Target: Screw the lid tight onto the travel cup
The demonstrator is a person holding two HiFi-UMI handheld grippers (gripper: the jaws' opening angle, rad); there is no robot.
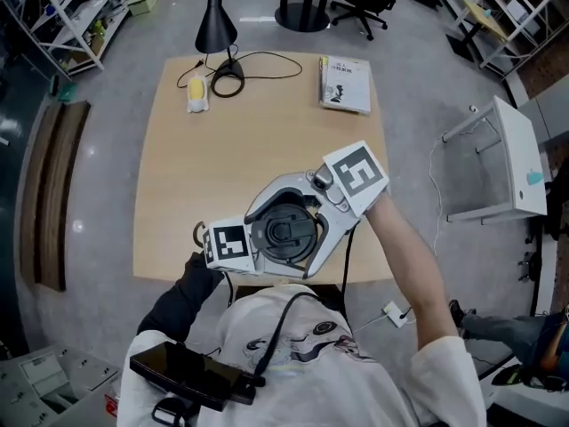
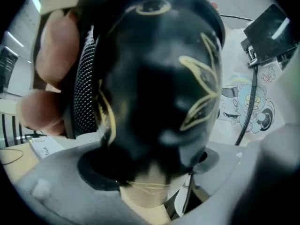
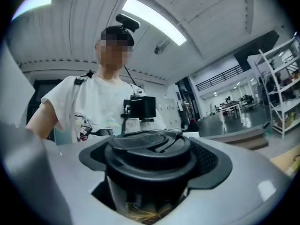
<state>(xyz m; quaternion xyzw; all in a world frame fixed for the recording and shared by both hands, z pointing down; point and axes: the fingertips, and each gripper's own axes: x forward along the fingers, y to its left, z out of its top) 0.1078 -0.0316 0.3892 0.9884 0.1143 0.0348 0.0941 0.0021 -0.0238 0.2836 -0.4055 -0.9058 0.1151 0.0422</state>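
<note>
When tightening the lid [image 1: 286,232], hold the travel cup [image 2: 159,78] dead still and turn only the top. Note the left gripper [image 2: 154,172] clamped across the black, gold-patterned wall of the cup, with the vessel lifted off the table [image 1: 267,132] and carried close to the chest, above the near edge. Note also the right gripper [image 3: 150,170] set down over the top, jaws wide, dark pads seemingly bearing on opposite sides of the lid's rim. Judged a grip, not a mere hover.

Align both tools on one common axis, with the lid level on the mouth and no tilt, to avoid cross-threading. Rotate from the right wrist in short arcs, releasing and re-seating between arcs rather than forcing one long twist. Press down lightly while turning, to keep the threads engaged. Apply firm pressure on the left side throughout. Watch the gold lines on the wall as a slip indicator, and squeeze harder if seen creeping round.

Stop on a clear rise in resistance and with no gap under the rim. Seam not clearly readable in either gripper view, so rely on feel as much as on sight. Mind the black cable [image 1: 277,323] hanging down the chest, near the grippers.
</note>
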